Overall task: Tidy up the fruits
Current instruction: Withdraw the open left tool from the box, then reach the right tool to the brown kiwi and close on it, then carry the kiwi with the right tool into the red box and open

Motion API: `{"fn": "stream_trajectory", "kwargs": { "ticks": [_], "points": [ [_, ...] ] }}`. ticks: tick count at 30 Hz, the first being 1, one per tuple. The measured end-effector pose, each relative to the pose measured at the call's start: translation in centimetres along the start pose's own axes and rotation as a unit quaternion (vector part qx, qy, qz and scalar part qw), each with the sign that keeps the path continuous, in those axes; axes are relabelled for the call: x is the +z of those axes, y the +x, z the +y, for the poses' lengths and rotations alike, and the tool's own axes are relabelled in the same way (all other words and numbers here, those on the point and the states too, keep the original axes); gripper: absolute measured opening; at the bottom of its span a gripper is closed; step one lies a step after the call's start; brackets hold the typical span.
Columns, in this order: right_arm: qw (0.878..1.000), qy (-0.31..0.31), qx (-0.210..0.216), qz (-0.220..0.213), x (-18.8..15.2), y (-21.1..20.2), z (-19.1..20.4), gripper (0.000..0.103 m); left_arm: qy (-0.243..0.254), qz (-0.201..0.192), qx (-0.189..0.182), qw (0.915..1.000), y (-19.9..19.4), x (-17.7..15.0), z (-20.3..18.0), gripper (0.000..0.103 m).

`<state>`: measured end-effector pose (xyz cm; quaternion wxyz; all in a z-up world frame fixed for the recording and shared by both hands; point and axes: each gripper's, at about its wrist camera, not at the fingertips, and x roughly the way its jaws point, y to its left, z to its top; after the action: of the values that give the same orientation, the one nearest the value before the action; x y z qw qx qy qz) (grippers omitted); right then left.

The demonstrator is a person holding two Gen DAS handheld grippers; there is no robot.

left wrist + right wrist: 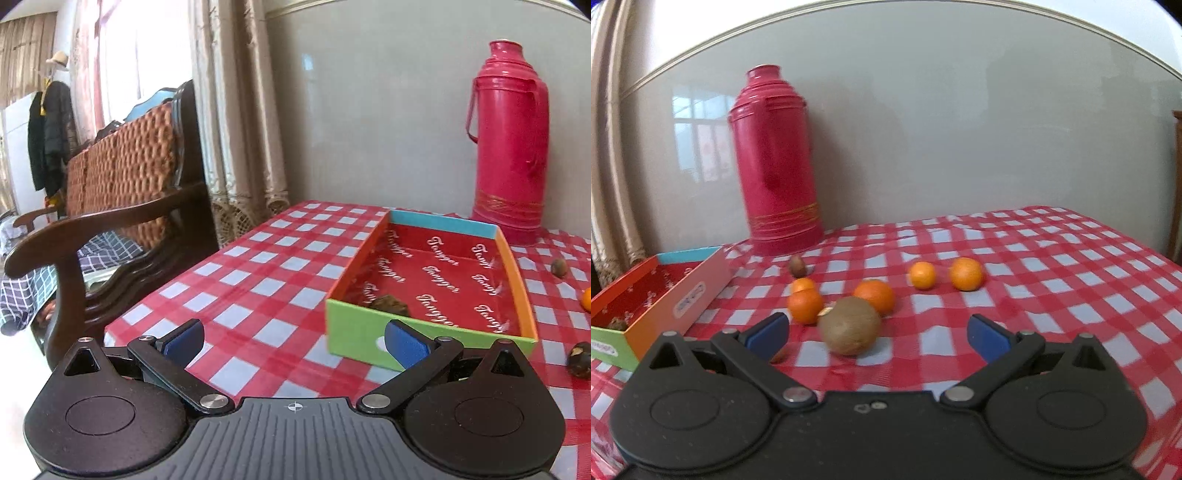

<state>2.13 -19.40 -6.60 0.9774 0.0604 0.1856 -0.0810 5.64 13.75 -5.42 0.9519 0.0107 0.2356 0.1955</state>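
The left claw [295, 341] hovers wide open over the red-checked tabletop [258, 258], gripping nothing, its blue pads [404, 345] just in front of the green near wall of the shallow box [354, 332]. Inside the box, against that green wall, lies one dark brown fruit [389, 306], partly hidden by the wall. Behind the box, against the grey wall, stands a red thermos [511, 144]. To the right of the box, loose on the cloth, sit two more small brown fruits [559, 266] and the edge of an orange [586, 298]. Left of the box, past the tabletop's edge, a dark wooden armchair [122, 221] with a woven back cushion stands beside the curtain [240, 110].

The right claw [877, 334] is also spread open and empty. Between its pads, nearer the left one, lies a blurred kiwi [849, 325]. Right of the box, tangerines are scattered: a pair touching [805, 304] just behind the left pad, one [876, 295] directly behind the kiwi, and two [966, 273] farther right, apart from the rest. A small brown fruit [798, 266] sits in front of the thermos.
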Motion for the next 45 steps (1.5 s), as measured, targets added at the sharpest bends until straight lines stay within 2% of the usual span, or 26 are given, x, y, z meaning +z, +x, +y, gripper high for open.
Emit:
{"fn": "stream_trajectory", "kwargs": {
  "ticks": [5, 12, 18, 32, 38, 43, 45],
  "points": [
    [1.000, -0.013, 0.008, 0.019, 0.5, 1.7, 1.0, 0.094, -0.015, 0.005, 0.003, 0.9999, 0.4, -0.4, 1.3, 0.103],
    [0.999, 0.006, 0.010, 0.053, 0.6, 4.0, 1.3, 0.080, -0.025, -0.002, 0.018, 0.9995, 0.1, -0.8, 2.5, 0.103],
    [0.998, 0.011, -0.001, 0.062, 0.6, 5.2, 1.6, 0.080, -0.033, -0.014, 0.041, 0.9985, -0.1, -1.2, 4.1, 0.103],
    [0.996, 0.018, -0.011, 0.089, 0.8, 7.5, 2.0, 0.076, -0.062, 0.006, 0.067, 0.9959, 0.9, -1.5, 7.4, 0.103],
    [0.995, 0.015, -0.013, 0.099, 0.8, 8.4, 2.3, 0.069, -0.070, 0.013, 0.073, 0.9948, 1.3, -1.6, 8.3, 0.103],
    [0.994, 0.013, -0.023, 0.109, 0.5, 8.9, 2.5, 0.052, -0.073, 0.015, 0.079, 0.9940, 1.3, -1.8, 8.9, 0.103],
    [0.994, 0.014, -0.027, 0.109, 0.5, 9.0, 2.5, 0.048, -0.073, 0.015, 0.081, 0.9939, 1.3, -1.8, 9.1, 0.103]
  ]
}}
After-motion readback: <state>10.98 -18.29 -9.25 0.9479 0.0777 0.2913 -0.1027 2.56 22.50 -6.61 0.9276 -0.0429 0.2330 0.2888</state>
